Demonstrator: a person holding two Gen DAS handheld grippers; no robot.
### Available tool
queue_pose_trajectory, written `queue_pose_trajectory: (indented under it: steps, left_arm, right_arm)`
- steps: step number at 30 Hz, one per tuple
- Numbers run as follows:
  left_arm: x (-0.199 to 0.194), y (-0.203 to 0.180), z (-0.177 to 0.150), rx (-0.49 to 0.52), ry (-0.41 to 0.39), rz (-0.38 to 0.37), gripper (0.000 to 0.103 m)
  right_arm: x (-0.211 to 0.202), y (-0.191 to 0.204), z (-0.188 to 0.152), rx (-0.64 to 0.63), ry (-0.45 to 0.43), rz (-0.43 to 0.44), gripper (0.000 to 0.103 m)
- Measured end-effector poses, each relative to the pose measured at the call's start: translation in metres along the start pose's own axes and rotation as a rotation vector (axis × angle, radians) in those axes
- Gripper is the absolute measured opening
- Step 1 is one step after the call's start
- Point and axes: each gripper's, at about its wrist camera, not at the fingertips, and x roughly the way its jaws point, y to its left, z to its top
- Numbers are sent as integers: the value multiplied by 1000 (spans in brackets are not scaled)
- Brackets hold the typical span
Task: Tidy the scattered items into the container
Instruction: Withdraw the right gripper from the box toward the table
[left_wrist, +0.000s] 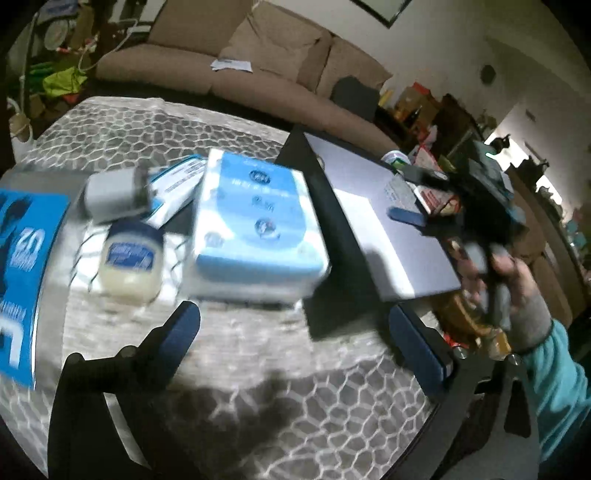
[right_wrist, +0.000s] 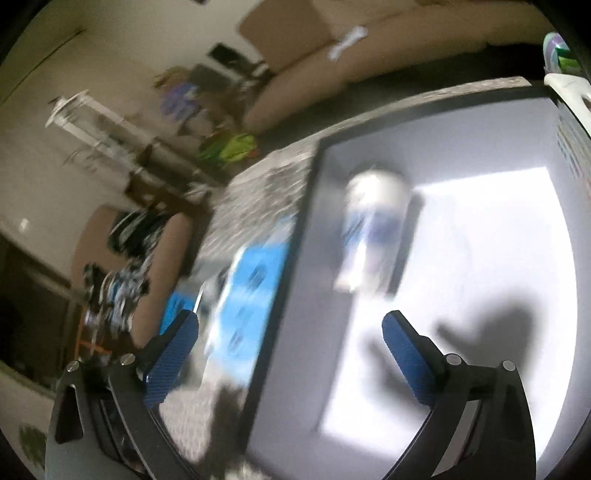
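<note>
Pebble-patterned table (left_wrist: 258, 369), sofa behind. Container (right_wrist: 461, 295) holds one tube (right_wrist: 373, 229). Wipes pack (left_wrist: 255, 225), jar (left_wrist: 131, 262) lie ahead of left gripper (left_wrist: 295, 343), nearer; right gripper (right_wrist: 291, 354) over container. Both jaws apart, empty.

We count two grippers: the left gripper (left_wrist: 299, 332) and the right gripper (right_wrist: 291, 354), each with two blue-padded fingers. There is one black-rimmed container (left_wrist: 406, 236), and in it one white tube (right_wrist: 373, 229), blurred. On the table (left_wrist: 258, 387) we count one blue wipes pack (left_wrist: 255, 225), one jar of petroleum jelly (left_wrist: 131, 266), one grey charger plug (left_wrist: 114, 194), one white-and-blue carton (left_wrist: 177, 188) and one blue booklet (left_wrist: 22, 266).
</note>
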Motion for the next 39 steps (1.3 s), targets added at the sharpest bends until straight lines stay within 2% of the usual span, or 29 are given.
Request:
queue_pose_trajectory:
  steps: [5, 7, 9, 15, 18, 23, 28, 31, 39]
  left_arm:
    - [-22, 5, -34, -11, 6, 67, 103]
    - [-31, 5, -45, -12, 10, 85, 103]
    - [-44, 8, -56, -4, 3, 98, 103]
    - [-78, 36, -78, -39, -78, 182, 103]
    - [-93, 57, -89, -75, -114, 240, 103]
    - [-102, 78, -103, -138, -154, 216, 103]
    - [-101, 95, -110, -158, -201, 255, 103]
    - [-99, 104, -110, -177, -200, 246, 103]
    - [-76, 87, -78, -112, -229, 160, 103]
  right_arm:
    - [-10, 43, -74, -75, 1, 0, 102]
    - [-14, 66, -98, -158, -37, -51, 103]
    - [-17, 81, -115, -213, -35, -43, 103]
    - [-13, 110, -147, -195, -44, 7, 103]
    - [-3, 127, -167, -224, -46, -9, 103]
    - [16, 145, -188, -236, -45, 2, 103]
    - [44, 153, -202, -234, -18, -8, 103]
    - [54, 154, -206, -239, -17, -26, 103]
    - [63, 151, -198, -242, -53, -47, 103]
